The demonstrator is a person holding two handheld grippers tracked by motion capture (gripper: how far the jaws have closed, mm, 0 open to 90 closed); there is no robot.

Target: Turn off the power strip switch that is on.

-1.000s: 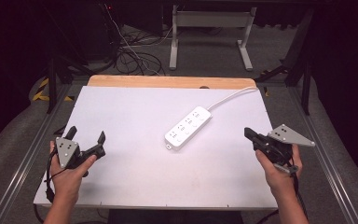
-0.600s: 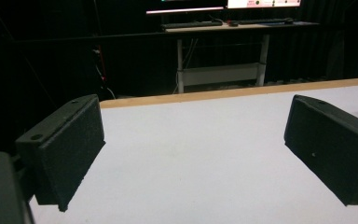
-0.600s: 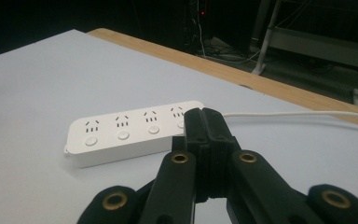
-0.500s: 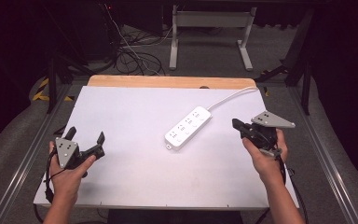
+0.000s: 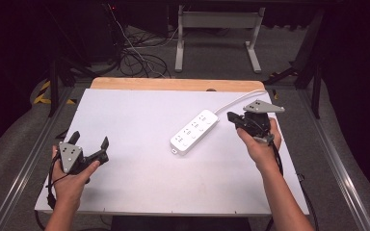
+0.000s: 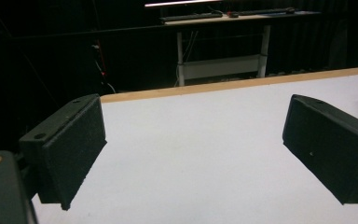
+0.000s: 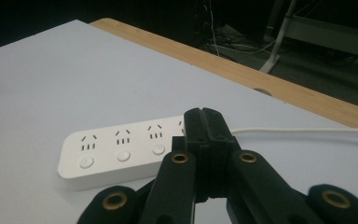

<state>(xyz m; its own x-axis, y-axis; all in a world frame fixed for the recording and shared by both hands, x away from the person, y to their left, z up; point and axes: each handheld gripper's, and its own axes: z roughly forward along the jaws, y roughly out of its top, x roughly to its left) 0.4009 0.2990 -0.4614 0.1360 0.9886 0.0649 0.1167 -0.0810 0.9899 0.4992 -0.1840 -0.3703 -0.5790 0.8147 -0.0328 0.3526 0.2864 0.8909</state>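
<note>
A white power strip with several sockets and round buttons lies slantwise on the white table top; its white cable runs off to the back right. My right gripper is shut with nothing in it, its tips just right of the strip's cable end. In the right gripper view the closed jaws stand over the near end of the power strip, with the cable trailing right. My left gripper rests at the front left, open and empty. Its pads frame bare table.
A wooden strip borders the table's far edge. Behind it are a metal stand and tangled cables on the floor. Metal rails run along both sides of the table.
My right hand has carried its shut gripper leftward and away from me, up to the power strip's cable end. The left gripper has stayed where it was.
</note>
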